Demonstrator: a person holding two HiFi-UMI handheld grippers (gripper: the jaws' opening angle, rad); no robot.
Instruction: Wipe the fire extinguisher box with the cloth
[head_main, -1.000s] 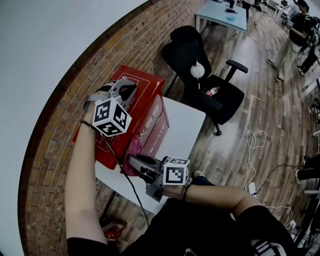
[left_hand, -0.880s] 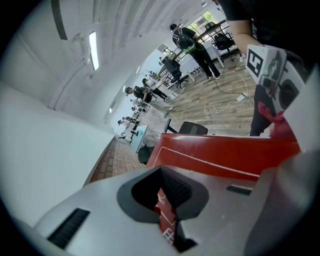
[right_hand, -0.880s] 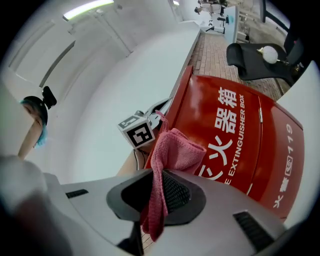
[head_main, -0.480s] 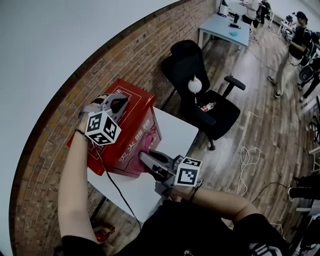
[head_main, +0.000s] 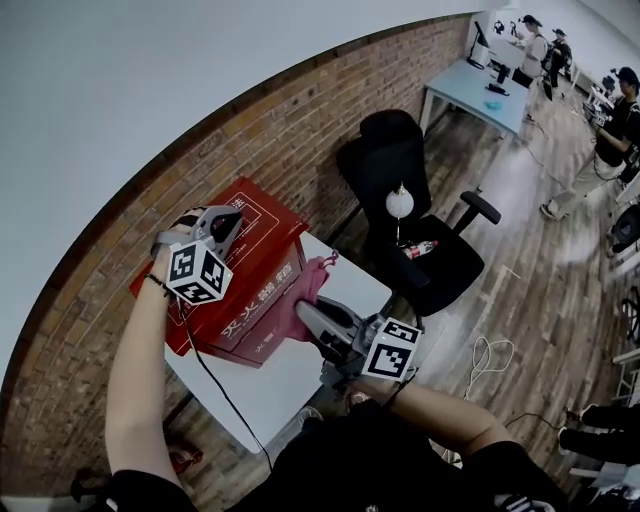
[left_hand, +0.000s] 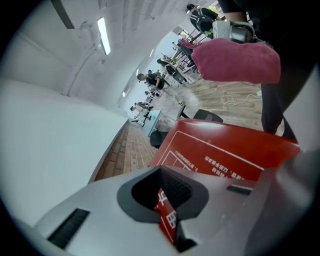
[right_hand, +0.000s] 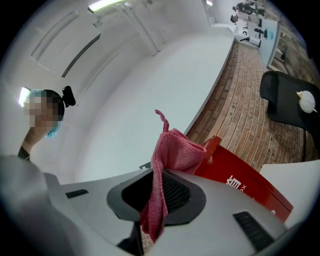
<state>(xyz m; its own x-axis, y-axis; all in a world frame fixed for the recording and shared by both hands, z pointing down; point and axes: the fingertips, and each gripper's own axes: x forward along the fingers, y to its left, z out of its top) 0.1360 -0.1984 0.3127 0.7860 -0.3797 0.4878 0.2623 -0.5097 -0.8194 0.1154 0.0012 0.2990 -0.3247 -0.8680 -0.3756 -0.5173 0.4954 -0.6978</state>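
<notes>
The red fire extinguisher box (head_main: 245, 295) lies on a white table (head_main: 290, 375) against the brick wall. My left gripper (head_main: 228, 222) sits on the box's top near the wall; in the left gripper view it (left_hand: 167, 212) is shut, with a red printed edge of the box (left_hand: 225, 150) pinched between the jaws. My right gripper (head_main: 312, 312) is shut on a pink cloth (head_main: 308, 285), which lies against the box's side facing me, near the end towards the chair. In the right gripper view the cloth (right_hand: 172, 150) bunches above the jaws (right_hand: 152, 200), in front of the box (right_hand: 245, 177).
A black office chair (head_main: 415, 225) with a bottle (head_main: 418, 248) on its seat stands just beyond the table. Cables (head_main: 490, 355) lie on the wooden floor. A blue table (head_main: 480, 90) and several people are at the far right. The brick wall (head_main: 150, 220) backs the box.
The right gripper has slid the pink cloth along the box's side, from the near corner to the end by the chair. The left gripper has stayed on the box's top.
</notes>
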